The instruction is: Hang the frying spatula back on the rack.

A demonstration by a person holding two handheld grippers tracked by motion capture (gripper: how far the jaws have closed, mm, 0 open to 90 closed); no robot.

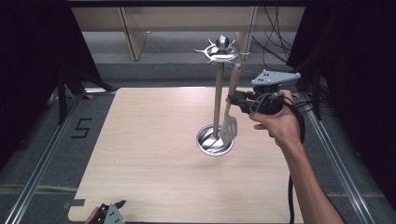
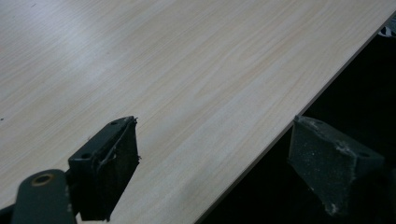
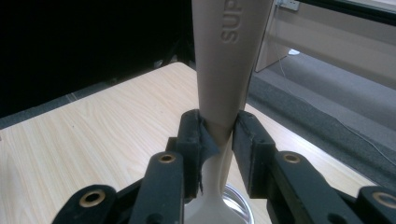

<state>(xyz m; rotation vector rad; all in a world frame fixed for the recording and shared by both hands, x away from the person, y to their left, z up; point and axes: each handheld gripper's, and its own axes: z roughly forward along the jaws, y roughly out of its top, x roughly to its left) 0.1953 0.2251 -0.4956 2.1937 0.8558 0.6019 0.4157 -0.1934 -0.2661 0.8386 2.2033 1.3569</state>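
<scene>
Clamping the beige handle of a slotted spatula (image 1: 229, 122), the right gripper (image 1: 233, 99) holds the tool upright above the light wooden table (image 1: 149, 154). From the right gripper view its two black jaws press on either side of the spatula's (image 3: 229, 70) narrowing handle. The metal blade hangs down just beside the wooden post of a utensil stand (image 1: 217, 93), over the stand's round shiny base (image 1: 208, 142), which sits near the middle of the table. Whether the blade touches the base cannot be told. A ring of metal hooks (image 1: 219, 52) and a ball top the post. The person's right hand (image 1: 275, 122) grips the tool from the right. At the table's near left edge rests the left gripper (image 1: 116, 207); the left gripper view shows its jaws spread wide with nothing between them, over the table's (image 2: 187, 70) edge.
</scene>
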